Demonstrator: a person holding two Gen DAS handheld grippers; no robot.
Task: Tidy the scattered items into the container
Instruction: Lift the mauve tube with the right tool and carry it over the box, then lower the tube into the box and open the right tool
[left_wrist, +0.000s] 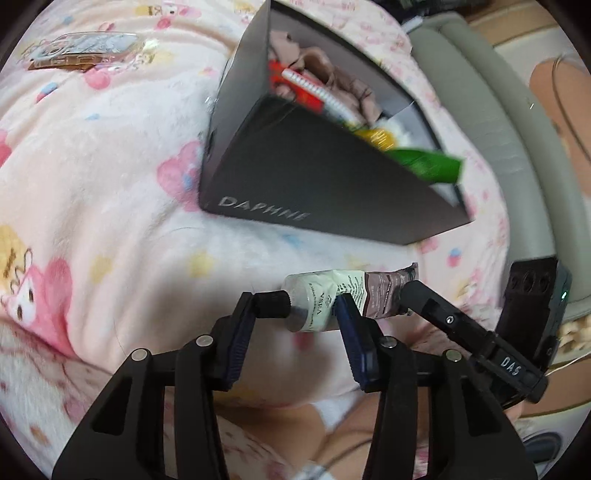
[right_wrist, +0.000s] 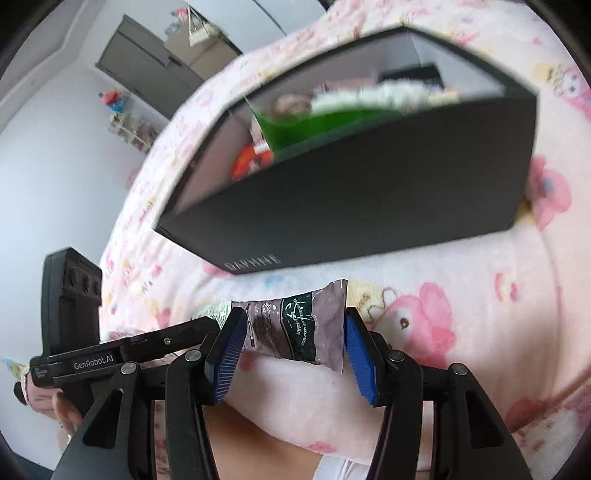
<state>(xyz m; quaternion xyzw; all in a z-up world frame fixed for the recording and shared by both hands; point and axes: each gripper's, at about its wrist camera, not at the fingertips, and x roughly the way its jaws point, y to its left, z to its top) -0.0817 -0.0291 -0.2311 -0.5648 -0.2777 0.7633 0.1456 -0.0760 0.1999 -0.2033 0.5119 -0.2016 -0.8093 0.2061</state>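
**Two grippers at one tube, before a dark box on a pink printed blanket.**

Left wrist view only: a clear phone case (left_wrist: 83, 48) far left on the blanket (left_wrist: 110, 177), and the tube's (left_wrist: 332, 301) black cap and white shoulder lying between the left gripper's (left_wrist: 297, 310) fingers, which stand apart around that end without clear pressing. The box (left_wrist: 295, 177) marked DAPHNE holds a red item, a brown cloth and a green packet. Right wrist view only: grey cabinets at upper left, and the tube's flat, crimped mauve tail (right_wrist: 295, 325) between the right gripper's (right_wrist: 293, 334) blue pads (right_wrist: 227, 363); whether they press it cannot be told.
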